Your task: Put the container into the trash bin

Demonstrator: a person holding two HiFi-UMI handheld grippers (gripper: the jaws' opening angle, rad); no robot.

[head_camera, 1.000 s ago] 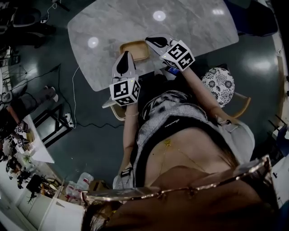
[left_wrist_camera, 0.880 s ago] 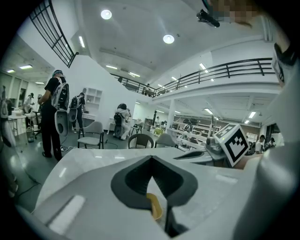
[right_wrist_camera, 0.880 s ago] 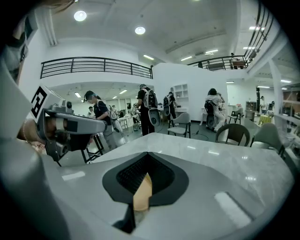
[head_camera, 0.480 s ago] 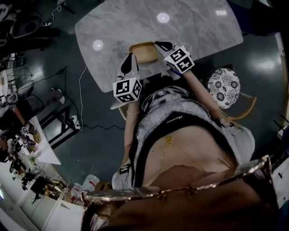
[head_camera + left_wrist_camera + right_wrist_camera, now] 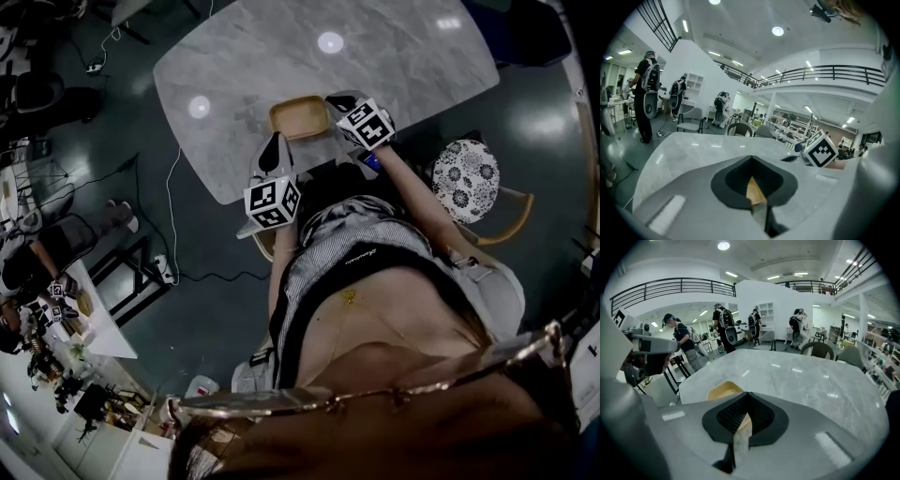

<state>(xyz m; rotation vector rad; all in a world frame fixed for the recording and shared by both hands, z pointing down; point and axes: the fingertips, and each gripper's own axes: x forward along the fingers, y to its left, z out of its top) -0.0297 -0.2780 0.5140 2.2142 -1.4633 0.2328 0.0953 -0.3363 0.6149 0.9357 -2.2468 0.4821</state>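
Observation:
The tan, shallow container [image 5: 298,116] lies on the marble table [image 5: 244,66] near its front edge; in the right gripper view the container [image 5: 723,391] shows just beyond the jaws to the left. My right gripper [image 5: 332,97] hangs at the container's right rim, shut and empty, and I cannot tell if it touches. In its own view the right gripper [image 5: 747,394] has its jaws together. My left gripper [image 5: 274,141] hovers over the table edge just left of and nearer than the container, shut with nothing held. The left gripper [image 5: 751,158] points across the table.
A stool with a floral cushion [image 5: 465,175] stands at the right of the person's body. Cables [image 5: 169,234] run over the dark floor on the left. Chairs [image 5: 689,123] and people with backpacks [image 5: 724,326] stand beyond the table's far side.
Both grippers have come down toward the table. The right one now sits closer beside the container's right rim. Both stay shut.

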